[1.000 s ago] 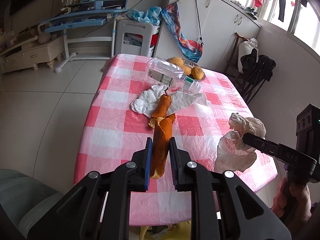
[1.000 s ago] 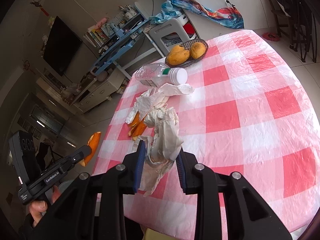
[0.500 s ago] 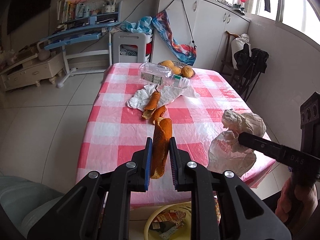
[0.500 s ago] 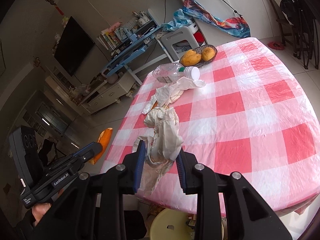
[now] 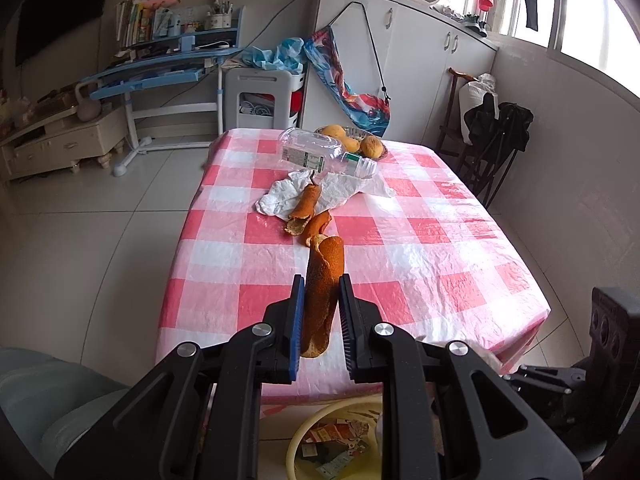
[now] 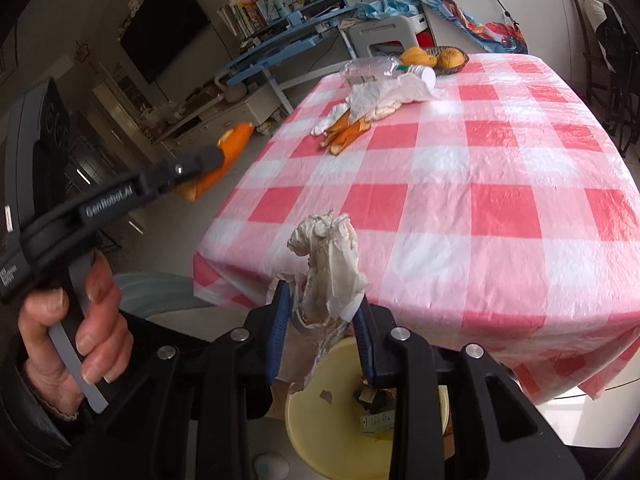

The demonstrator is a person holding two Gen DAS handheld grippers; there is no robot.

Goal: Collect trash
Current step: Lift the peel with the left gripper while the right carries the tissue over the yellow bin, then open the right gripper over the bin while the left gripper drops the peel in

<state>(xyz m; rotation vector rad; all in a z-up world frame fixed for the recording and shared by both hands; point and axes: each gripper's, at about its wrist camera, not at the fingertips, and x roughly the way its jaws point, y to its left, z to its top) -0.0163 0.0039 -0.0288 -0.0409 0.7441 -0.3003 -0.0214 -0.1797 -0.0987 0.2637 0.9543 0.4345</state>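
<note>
My left gripper (image 5: 320, 292) is shut on a long orange peel (image 5: 323, 280), held off the near edge of the table; it also shows in the right wrist view (image 6: 224, 156). My right gripper (image 6: 320, 304) is shut on a crumpled white tissue (image 6: 328, 268), held above a yellow trash bin (image 6: 320, 416) on the floor. The bin (image 5: 316, 440) holds scraps. More orange peels (image 5: 308, 216), a white tissue (image 5: 340, 192) and an empty plastic bottle (image 5: 316, 152) lie on the checked table (image 5: 420, 264).
A basket of fruit (image 5: 356, 142) stands at the table's far end. A blue desk (image 5: 160, 76), a stool (image 5: 260, 100) and white cabinets (image 5: 400, 72) stand behind. A folded chair (image 5: 492, 148) is at the right, a grey seat (image 5: 40, 400) at the near left.
Both grippers have drawn back from the table toward its near edge with their loads. The right gripper has dropped low over the yellow bin, out of the left view's middle.
</note>
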